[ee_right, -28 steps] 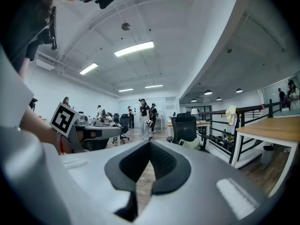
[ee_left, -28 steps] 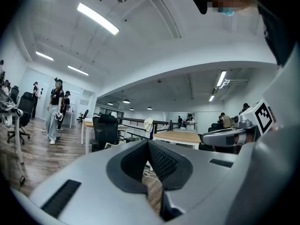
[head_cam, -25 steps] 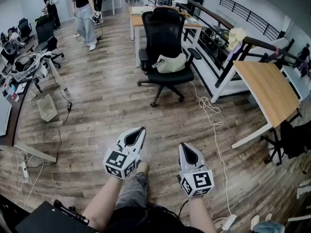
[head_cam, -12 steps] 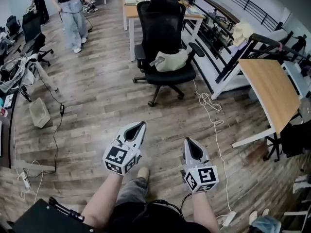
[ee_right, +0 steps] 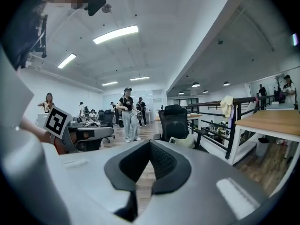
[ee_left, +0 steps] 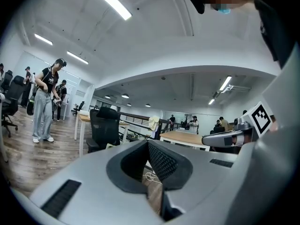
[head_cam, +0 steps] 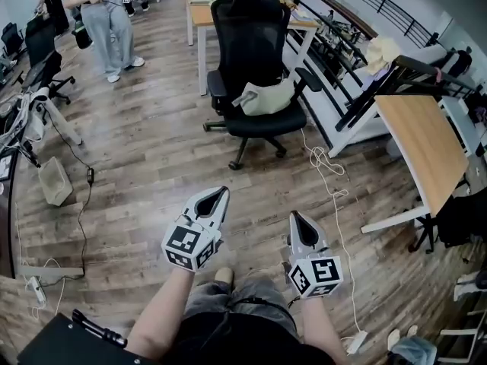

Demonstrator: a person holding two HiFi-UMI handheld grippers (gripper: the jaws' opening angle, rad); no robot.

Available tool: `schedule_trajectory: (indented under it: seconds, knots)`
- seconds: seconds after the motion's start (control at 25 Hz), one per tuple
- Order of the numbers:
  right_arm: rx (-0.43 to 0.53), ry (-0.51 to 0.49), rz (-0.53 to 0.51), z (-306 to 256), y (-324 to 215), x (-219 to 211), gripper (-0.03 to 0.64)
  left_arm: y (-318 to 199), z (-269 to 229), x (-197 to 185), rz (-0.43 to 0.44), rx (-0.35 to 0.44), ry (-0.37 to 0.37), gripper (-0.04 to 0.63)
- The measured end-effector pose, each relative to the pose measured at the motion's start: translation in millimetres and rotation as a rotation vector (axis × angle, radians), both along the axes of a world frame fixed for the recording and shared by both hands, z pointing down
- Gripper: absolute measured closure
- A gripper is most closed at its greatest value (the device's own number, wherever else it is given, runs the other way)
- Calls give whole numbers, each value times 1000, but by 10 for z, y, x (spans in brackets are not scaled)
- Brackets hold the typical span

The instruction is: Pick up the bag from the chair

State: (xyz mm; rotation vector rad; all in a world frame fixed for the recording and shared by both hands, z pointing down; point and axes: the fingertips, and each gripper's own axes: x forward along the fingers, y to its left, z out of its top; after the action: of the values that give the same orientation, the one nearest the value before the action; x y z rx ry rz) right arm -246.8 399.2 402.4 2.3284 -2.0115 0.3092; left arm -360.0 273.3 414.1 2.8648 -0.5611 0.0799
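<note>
A pale cream bag lies on the seat of a black office chair at the top middle of the head view. My left gripper and right gripper hover low over the wood floor, well short of the chair, both pointing towards it. Each is shut with nothing between its jaws. In the right gripper view the chair and the bag stand straight ahead beyond the jaws of the right gripper. In the left gripper view the chair is ahead to the left of the left gripper.
A wooden desk stands at the right, and a white cable trails across the floor between it and the chair. Another desk sits behind the chair. A person stands at the upper left. A small bin is at the left.
My view has moved forward, so the chair and bag sit a little nearer. Both grippers keep about the same place and stay shut. The standing person has drifted towards the upper left.
</note>
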Motion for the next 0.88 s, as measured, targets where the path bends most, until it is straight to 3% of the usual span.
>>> schedule_trajectory:
  seconds: [0.52,0.88]
  knots:
    - [51,-59,-14,89,-799,746,609,-651,57,685,-13,0,-24,598]
    - [30,-70,-51,118,-1502,1590,609,-1293,135,1525,-27,-56,-28,598]
